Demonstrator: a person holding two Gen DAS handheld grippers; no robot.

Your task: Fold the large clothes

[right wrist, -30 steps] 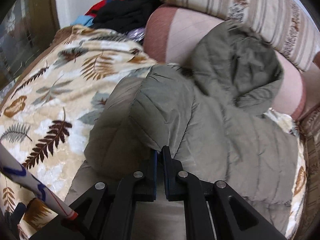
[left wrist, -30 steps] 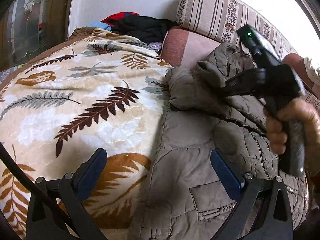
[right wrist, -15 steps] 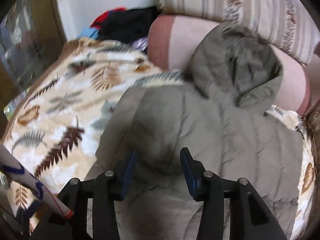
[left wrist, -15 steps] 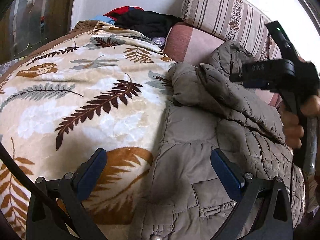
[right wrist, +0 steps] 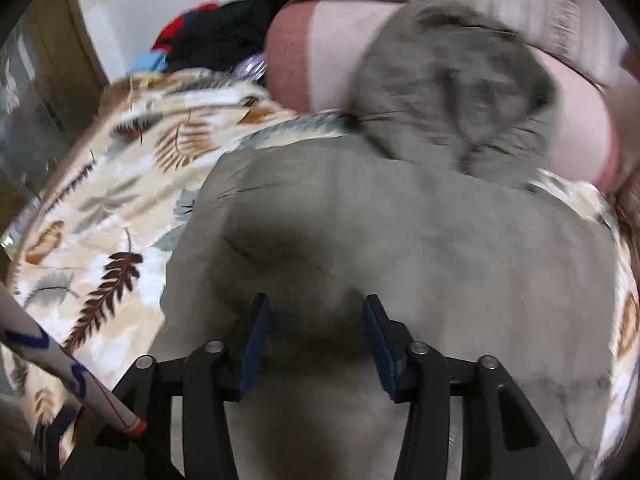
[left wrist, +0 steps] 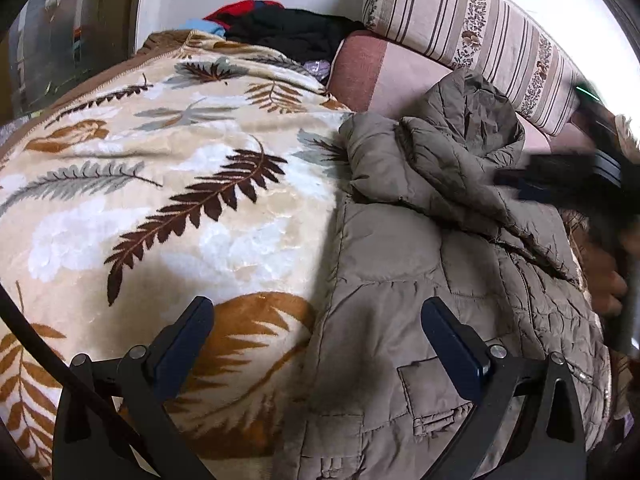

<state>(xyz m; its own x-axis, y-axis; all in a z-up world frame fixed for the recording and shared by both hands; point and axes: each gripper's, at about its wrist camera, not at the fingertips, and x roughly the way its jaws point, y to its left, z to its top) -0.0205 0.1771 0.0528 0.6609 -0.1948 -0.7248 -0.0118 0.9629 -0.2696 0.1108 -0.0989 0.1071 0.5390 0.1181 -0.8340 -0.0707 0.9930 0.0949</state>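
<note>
An olive-grey quilted hooded jacket [left wrist: 432, 280] lies on a leaf-patterned blanket [left wrist: 160, 200], its sleeve folded across the body and its hood [left wrist: 468, 116] against the sofa back. My left gripper [left wrist: 316, 332] is open and empty, hovering over the jacket's left edge near a pocket. My right gripper [right wrist: 316, 320] is open and empty just above the jacket's body [right wrist: 400, 232]; it also shows blurred at the right edge of the left wrist view [left wrist: 560, 184]. The hood [right wrist: 456, 96] lies beyond it.
A striped sofa cushion [left wrist: 472, 36] and pink bolster [left wrist: 372, 68] back the jacket. A pile of black, red and blue clothes [left wrist: 280, 28] sits at the far corner. A white pole with blue marks [right wrist: 60, 372] crosses the lower left of the right wrist view.
My right gripper let go of the folded sleeve, opened, and drew back to the right. The sleeve now lies flat on the jacket. My left gripper stayed open and barely moved.
</note>
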